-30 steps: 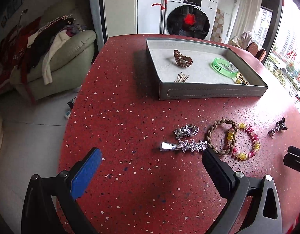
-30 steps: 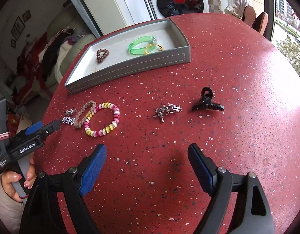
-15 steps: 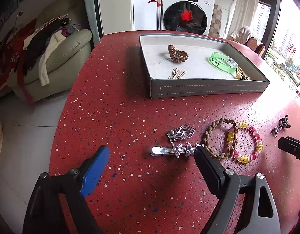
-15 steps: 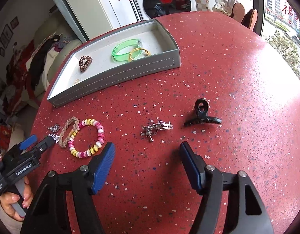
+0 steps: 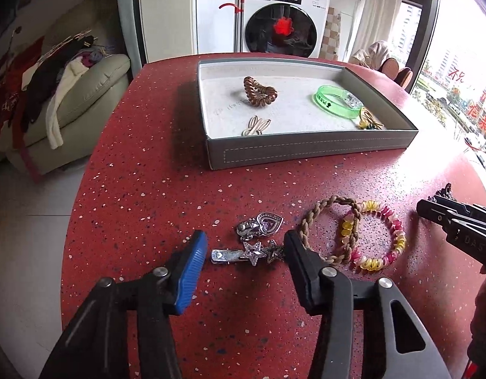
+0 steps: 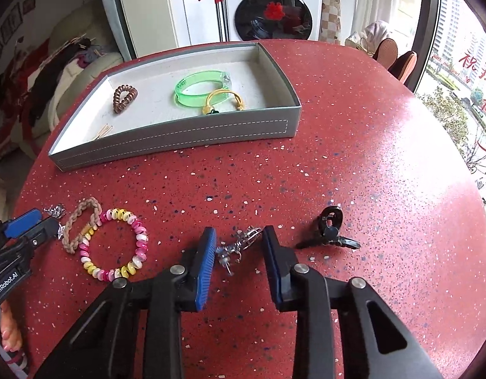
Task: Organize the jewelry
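My left gripper (image 5: pixel 246 254) is open, its jaws on either side of a silver star hair clip (image 5: pixel 247 254) lying on the red table (image 5: pixel 141 189). A heart brooch (image 5: pixel 263 225), a braided brown band (image 5: pixel 329 229) and a pink-yellow bead bracelet (image 5: pixel 380 237) lie beside it. My right gripper (image 6: pixel 239 248) is open around a silver charm (image 6: pixel 239 246). A black claw clip (image 6: pixel 329 230) lies to its right. The grey tray (image 5: pixel 306 151) holds a brown coil tie (image 5: pixel 258 91), a green bangle (image 5: pixel 336 101), a beige clip (image 5: pixel 257 126) and a yellow bracelet (image 6: pixel 222 101).
The tray stands at the far side of the table (image 6: pixel 369 158). A sofa with clothes (image 5: pixel 63 94) is off the table's left edge. A washing machine (image 5: pixel 280 19) stands behind. The other gripper shows at each view's side edge (image 5: pixel 457 224) (image 6: pixel 18 237).
Both grippers have moved forward and down toward the table and narrowed. The left now brackets the star clip; the right now brackets the silver charm.
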